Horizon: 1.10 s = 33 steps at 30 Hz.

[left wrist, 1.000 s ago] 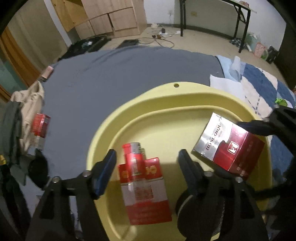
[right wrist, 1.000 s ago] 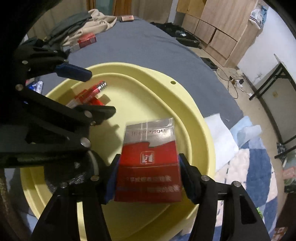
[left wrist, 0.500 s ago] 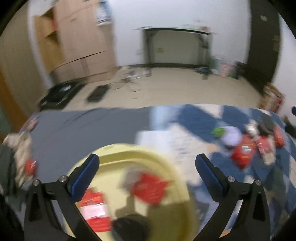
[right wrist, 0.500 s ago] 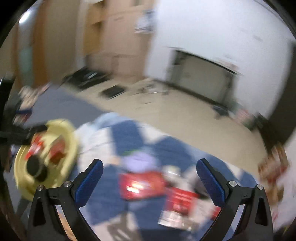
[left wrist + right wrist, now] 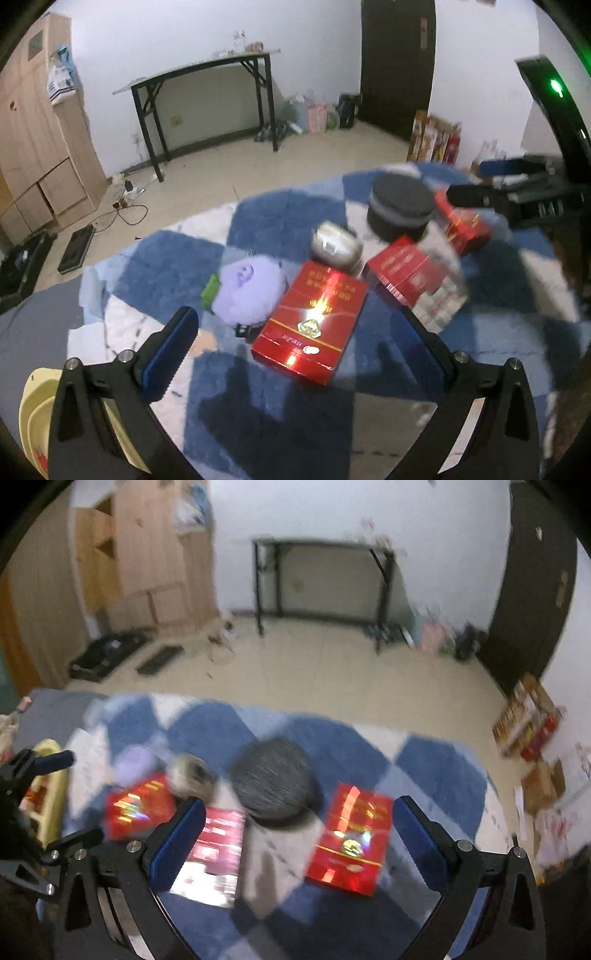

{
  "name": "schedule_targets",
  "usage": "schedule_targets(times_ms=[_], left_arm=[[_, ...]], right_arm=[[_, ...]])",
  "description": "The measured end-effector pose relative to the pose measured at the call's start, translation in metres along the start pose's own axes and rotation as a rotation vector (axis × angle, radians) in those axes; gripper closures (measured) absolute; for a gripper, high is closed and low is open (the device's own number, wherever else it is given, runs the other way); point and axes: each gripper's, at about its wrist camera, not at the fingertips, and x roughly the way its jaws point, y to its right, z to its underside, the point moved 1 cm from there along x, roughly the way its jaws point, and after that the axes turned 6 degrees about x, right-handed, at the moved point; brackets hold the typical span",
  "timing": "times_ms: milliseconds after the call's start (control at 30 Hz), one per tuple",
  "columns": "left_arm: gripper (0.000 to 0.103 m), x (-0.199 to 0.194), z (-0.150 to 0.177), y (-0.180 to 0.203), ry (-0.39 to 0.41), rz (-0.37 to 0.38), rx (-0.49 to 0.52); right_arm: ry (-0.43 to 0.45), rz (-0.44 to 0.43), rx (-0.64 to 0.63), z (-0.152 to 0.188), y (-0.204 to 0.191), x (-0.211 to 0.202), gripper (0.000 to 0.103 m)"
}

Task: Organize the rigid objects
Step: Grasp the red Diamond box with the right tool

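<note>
My left gripper stood spread and empty, with a red box lying flat on the blue-checked blanket between its fingers. At 8 o'clock the yellow tray showed at the edge, something red already in it. My right gripper was also spread, holding nothing; a second red box lay just inside its finger at 3 o'clock, and a silver-and-red pack lay by the finger at 9 o'clock. Farther out, at 12 o'clock, sat a dark round tin, a metal lump and a purple plush. I judged the sorting partly done: several boxes were left on the blanket.
</note>
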Motion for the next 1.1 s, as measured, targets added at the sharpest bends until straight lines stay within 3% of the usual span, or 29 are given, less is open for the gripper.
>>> schedule_targets(times_ms=[67,167,233,333,433,633,933,1100], left_arm=[[0.0,0.008,0.002,0.0,0.002,0.0,0.007],[0.0,0.013,0.001,-0.006,0.074,0.023,-0.045],[0.0,0.023,0.003,-0.007,0.042,0.04,-0.061],[0.0,0.032,0.007,-0.002,0.049,0.069,-0.039],[0.0,0.035,0.008,0.009,0.057,0.041,0.013],[0.0,0.038,0.007,0.023,0.089,0.053,0.048],[0.0,0.039,0.012,0.036,-0.069,0.161,0.122],[0.0,0.06,0.016,0.03,-0.073,0.112,0.045]], right_arm=[[-0.045,0.043,0.031,0.0,0.012,0.017,0.0],[-0.085,0.08,0.053,0.0,0.023,0.036,0.0],[-0.11,0.076,0.06,0.0,0.025,0.048,0.0],[-0.138,0.077,0.058,-0.002,0.024,0.072,0.0],[-0.163,0.082,0.056,0.001,0.018,0.085,0.0],[-0.197,0.092,0.065,-0.007,0.02,0.102,0.0],[-0.199,0.096,0.055,-0.01,0.018,0.106,0.0],[-0.193,0.107,0.036,-0.002,0.015,0.108,0.0]])
